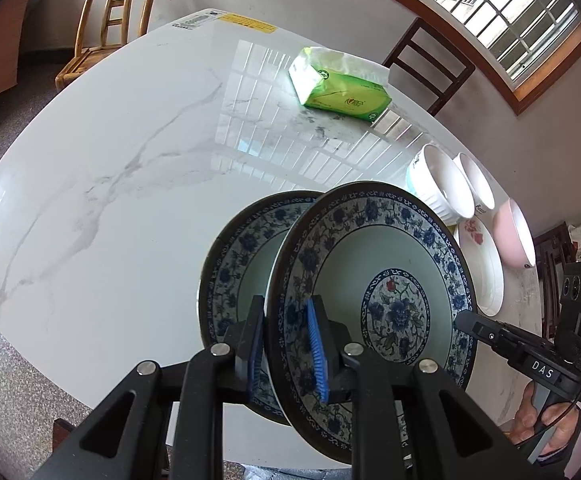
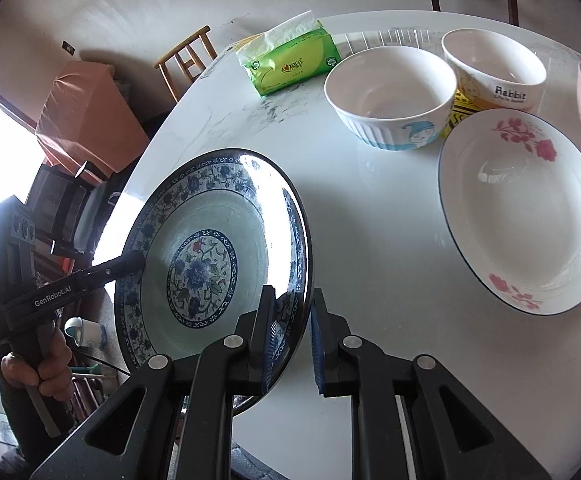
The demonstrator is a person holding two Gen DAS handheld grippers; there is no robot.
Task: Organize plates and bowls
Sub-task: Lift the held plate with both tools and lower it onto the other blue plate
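Glazed ceramic on polished marble-look stone

The table (image 1: pixel 110 168) is seen as glossy white stone with grey veining, the window bars mirrored in it. The blue-patterned plate (image 2: pixel 210 240) and the rose-printed plate (image 2: pixel 522 216) are shown as smooth, shiny glazed ceramic, as is the ribbed bowl (image 2: pixel 390 96). The tissue pack (image 1: pixel 338 88) is wrapped in crinkled, glossy green plastic film. The left tool (image 1: pixel 286 344) is made of matt black plastic, with ridged blue pads and bright metal pins.
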